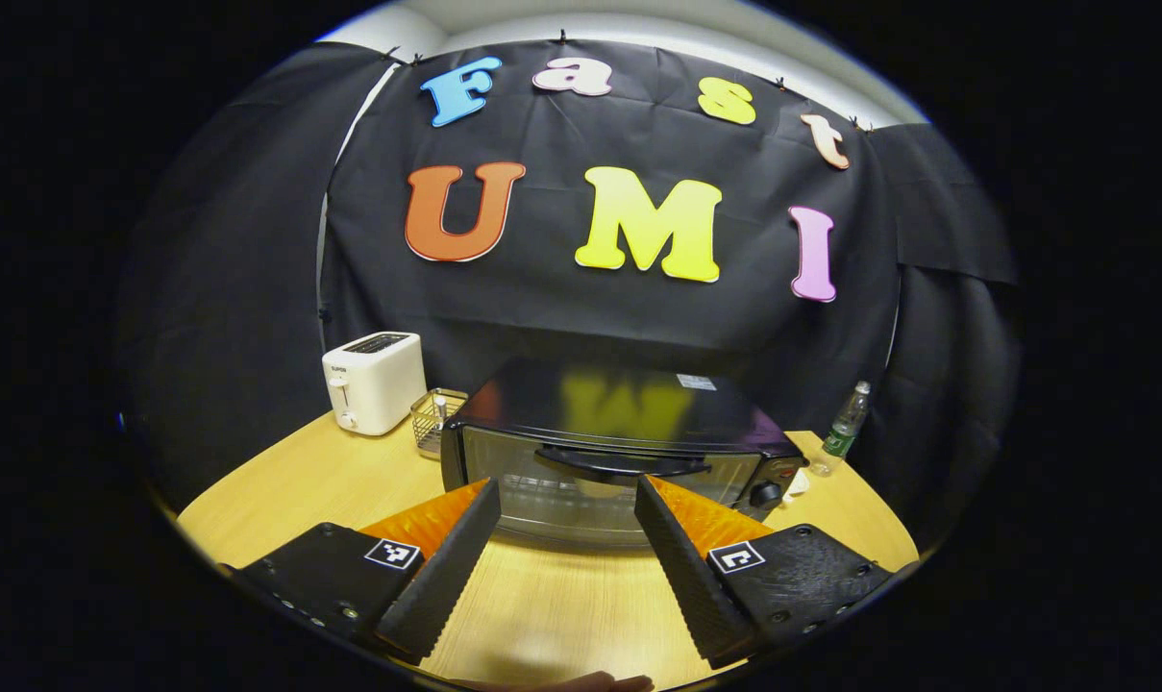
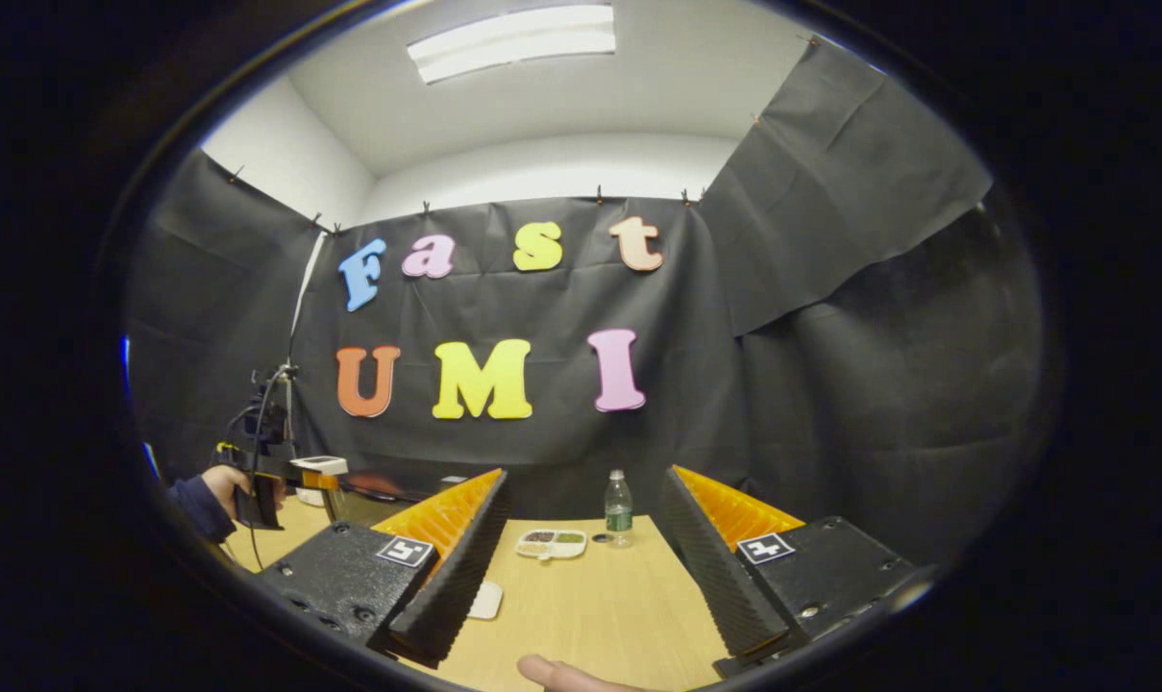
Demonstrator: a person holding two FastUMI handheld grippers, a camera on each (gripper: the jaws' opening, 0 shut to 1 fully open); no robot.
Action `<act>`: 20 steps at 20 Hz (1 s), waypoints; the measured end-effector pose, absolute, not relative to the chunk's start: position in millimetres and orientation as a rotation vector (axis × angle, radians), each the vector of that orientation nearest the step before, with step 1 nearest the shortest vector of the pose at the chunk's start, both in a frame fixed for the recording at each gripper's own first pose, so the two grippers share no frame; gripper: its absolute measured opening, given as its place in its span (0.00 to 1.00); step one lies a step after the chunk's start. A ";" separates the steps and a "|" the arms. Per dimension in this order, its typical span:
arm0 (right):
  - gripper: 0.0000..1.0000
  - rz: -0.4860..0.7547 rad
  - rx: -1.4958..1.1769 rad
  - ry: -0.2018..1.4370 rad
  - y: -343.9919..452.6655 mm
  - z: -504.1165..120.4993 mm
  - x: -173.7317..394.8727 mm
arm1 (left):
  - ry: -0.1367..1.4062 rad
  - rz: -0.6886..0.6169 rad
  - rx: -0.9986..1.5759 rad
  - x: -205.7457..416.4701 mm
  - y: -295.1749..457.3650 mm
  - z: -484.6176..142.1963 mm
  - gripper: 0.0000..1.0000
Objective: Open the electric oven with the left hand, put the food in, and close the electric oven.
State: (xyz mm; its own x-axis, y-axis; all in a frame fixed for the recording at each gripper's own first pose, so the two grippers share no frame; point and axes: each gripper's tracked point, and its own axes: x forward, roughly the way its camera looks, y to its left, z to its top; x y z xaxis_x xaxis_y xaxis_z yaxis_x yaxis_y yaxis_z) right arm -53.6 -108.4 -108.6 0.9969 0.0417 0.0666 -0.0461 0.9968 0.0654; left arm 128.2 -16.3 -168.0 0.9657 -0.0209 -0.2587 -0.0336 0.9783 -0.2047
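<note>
A black electric oven [image 1: 619,437] stands on the wooden table [image 1: 561,605] with its glass door closed and a black handle [image 1: 624,464] across the top of the door. My left gripper [image 1: 568,500] is open, a short way in front of the oven, its fingers framing the door. In the right gripper view a white divided tray of food [image 2: 551,543] lies on the table [image 2: 590,615] ahead of my open right gripper [image 2: 582,495], with nothing between the fingers. The other gripper [image 2: 263,481], held by a hand with a dark sleeve, appears at far left.
A white toaster [image 1: 374,382] and a wire basket [image 1: 436,418] sit left of the oven. A plastic water bottle [image 1: 845,428] stands to its right, also bottle [image 2: 618,509] beside the food tray. A small white object [image 2: 486,600] lies near my right gripper's left finger.
</note>
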 end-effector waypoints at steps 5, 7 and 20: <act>0.96 0.047 0.075 -0.051 -104.7 -112.0 -51.4 | 0.146 -0.042 -0.196 82.5 -30.6 -128.0 0.93; 0.96 0.031 0.079 -0.057 -109.0 -109.9 -48.9 | 0.115 -0.026 -0.191 66.7 -27.3 -117.0 0.93; 0.96 0.022 0.084 0.094 -57.8 -90.0 -49.5 | 0.029 0.084 -0.148 -52.9 4.0 -74.4 0.94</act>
